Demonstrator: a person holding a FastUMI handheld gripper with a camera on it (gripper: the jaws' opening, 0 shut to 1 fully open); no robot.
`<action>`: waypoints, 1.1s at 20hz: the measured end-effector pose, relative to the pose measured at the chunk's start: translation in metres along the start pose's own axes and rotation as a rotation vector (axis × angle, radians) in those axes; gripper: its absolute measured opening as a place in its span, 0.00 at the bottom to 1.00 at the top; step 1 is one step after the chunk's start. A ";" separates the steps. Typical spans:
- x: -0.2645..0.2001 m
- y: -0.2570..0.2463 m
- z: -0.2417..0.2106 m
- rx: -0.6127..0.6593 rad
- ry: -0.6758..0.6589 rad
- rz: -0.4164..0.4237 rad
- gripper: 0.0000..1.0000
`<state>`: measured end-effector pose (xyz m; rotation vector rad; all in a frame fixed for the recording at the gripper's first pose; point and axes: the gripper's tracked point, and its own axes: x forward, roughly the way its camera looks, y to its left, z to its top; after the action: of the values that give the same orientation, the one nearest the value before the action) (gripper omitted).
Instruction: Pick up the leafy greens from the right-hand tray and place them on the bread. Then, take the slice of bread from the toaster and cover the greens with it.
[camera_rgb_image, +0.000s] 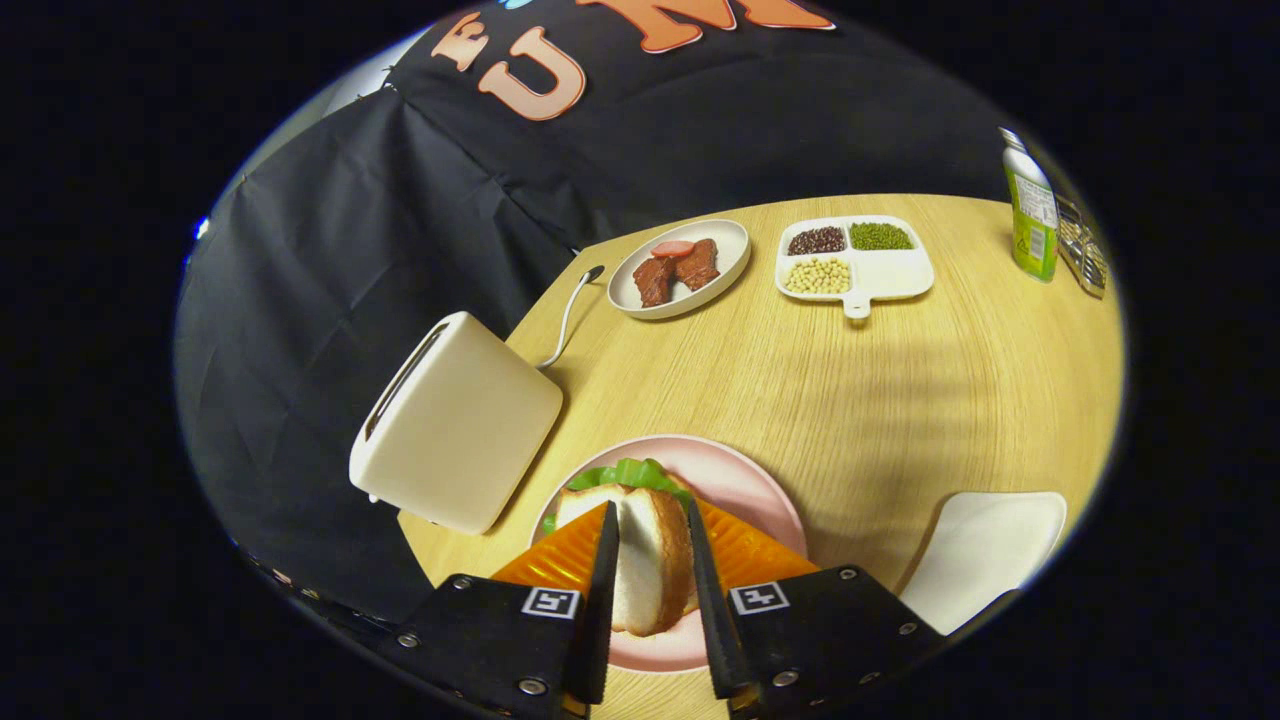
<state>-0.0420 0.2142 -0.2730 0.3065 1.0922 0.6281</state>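
Covering step nearly done: bread slice (648, 560) is clamped between the gripper (650, 555) fingers over the greens (628, 474) on the pink plate (745, 490); release remains. Toaster (455, 420) sits at ten o'clock.

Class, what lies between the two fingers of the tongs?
In the gripper view, the top bread slice lies between the tongs, over the greens on the pink plate.
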 end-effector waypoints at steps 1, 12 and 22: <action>-0.001 -0.001 0.002 -0.012 -0.014 -0.009 0.44; -0.068 0.044 0.072 -0.232 -0.409 -0.005 0.76; -0.159 0.063 0.102 -0.414 -0.761 -0.222 0.97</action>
<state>-0.0204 0.1734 -0.0794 0.0450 0.2473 0.4600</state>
